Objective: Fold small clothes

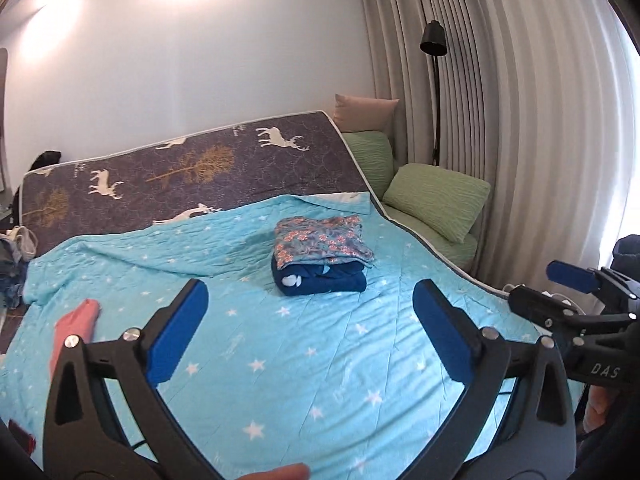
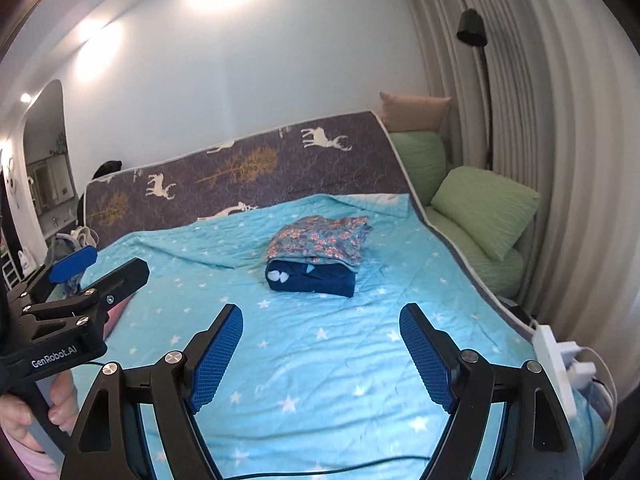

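A bedroom with a pale wall, and a bed (image 1: 320, 360) spread with a turquoise quilt (image 2: 320, 344) dotted with white stars. Along the far side a dark mattress (image 1: 192, 168) printed with white deer and gold trees leans tilted against the wall.

At the left edge of the quilt in the left wrist view lies a pink garment (image 1: 76, 326), loose and unfolded, near the left tongs (image 1: 310, 320). These tongs stand wide apart with nothing between their blue pads; only bare quilt shows in the gap.

Toward the middle of the bed, well apart from both tongs, sits a stack of folded clothes: a floral garment (image 1: 322, 242) lies on top of a navy garment (image 1: 320, 278), both folded into neat bundles.

The right tongs (image 2: 322, 338) are also spread open and empty over the quilt, level with the left ones and beside them. A person's fingers (image 2: 60, 396) grip the left handle in the right wrist view.

To the right of the mattress are green pillows (image 1: 436, 200) and a beige pillow (image 1: 366, 114), then a black floor lamp (image 1: 434, 40) before pleated pale curtains (image 1: 520, 120). A white power strip (image 2: 560, 356) rests at the bed's right edge.
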Demonstrator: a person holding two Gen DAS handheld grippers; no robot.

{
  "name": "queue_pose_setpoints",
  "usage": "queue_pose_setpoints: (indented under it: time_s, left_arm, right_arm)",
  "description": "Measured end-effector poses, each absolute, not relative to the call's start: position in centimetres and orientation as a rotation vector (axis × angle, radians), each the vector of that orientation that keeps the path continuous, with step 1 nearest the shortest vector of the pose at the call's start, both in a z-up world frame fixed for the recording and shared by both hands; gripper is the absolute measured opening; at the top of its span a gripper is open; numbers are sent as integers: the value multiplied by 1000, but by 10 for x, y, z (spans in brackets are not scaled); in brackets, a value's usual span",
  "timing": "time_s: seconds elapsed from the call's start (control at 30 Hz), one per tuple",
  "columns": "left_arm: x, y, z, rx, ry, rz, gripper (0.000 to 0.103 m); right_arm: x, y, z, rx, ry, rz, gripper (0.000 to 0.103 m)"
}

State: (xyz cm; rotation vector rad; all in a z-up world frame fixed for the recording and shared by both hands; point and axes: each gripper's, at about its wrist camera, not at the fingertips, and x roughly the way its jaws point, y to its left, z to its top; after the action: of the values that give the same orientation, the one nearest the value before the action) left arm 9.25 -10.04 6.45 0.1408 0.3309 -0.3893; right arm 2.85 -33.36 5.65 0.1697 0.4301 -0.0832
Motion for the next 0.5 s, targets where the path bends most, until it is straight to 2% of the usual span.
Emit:
queue_pose_setpoints:
  time_s: [0.5]
  left_arm:
    - [33,-77,54,184,343,-335,102]
  right_arm:
    - [-25,-290,52,134,419,-88,84]
